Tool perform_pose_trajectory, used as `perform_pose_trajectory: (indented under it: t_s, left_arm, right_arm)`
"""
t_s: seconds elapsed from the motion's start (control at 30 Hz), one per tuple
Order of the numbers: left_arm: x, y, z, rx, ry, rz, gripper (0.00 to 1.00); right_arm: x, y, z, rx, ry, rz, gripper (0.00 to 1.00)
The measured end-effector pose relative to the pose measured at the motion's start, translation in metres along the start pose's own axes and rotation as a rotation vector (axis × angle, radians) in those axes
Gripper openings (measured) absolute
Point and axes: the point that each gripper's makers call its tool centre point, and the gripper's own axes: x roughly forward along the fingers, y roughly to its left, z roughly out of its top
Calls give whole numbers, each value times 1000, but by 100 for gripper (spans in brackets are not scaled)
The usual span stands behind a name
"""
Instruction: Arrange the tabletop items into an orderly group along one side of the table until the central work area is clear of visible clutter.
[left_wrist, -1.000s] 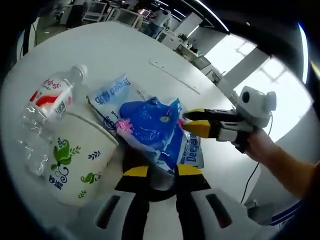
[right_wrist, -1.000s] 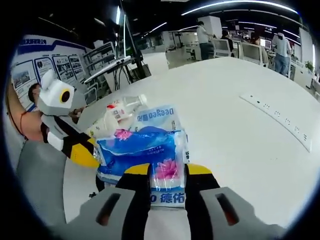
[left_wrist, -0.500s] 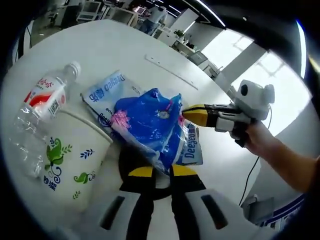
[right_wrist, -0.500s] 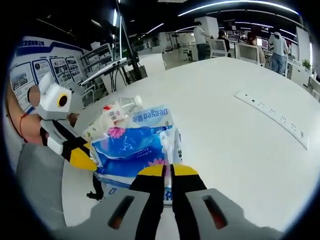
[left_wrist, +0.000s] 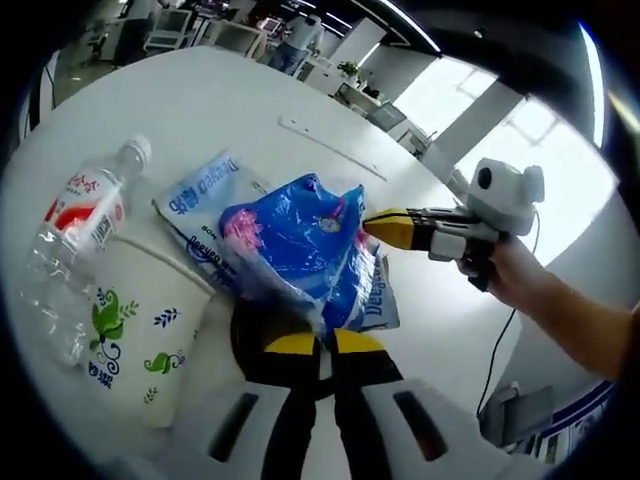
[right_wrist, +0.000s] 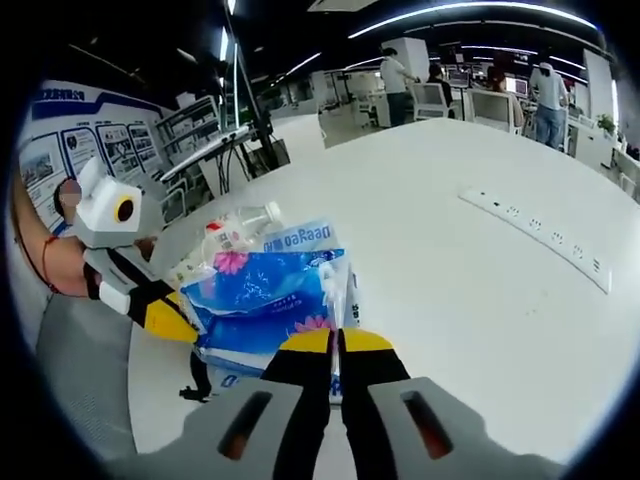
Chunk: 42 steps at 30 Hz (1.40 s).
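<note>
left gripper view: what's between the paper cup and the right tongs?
In the left gripper view, the blue tissue packs fill the stretch between the paper cup and the right tongs, stacked on the white table.

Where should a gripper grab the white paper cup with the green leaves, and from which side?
Probably by its open rim. In the left gripper view the paper cup lies tipped on its side on the table, its mouth facing the blue tissue packs and the plastic bottle close along its far side. One finger inside the mouth and one outside, from the pack side, looks easiest, once the packs are clear.
</note>
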Motion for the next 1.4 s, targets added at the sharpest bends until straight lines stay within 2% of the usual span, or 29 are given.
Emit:
perform_pose_trajectory:
  t_s: [0.5,0.77,1.23,1.4]
  left_arm:
    - [-1,-17,12,72,-10,-39,0]
    - [0,-28,24,130,-15,-66,0]
    - [9,-65,51,264,-27,-135,0]
    - [13,-80,58,287,-29,-162,0]
  right_arm:
    - [-27,-3,3,27,-44,-55,0]
    - [-45,-7,7,44,-76,-103,0]
    - [-91,-22,11,115,-160,-217,0]
    - [-109,-29,10,135,-185,-259,0]
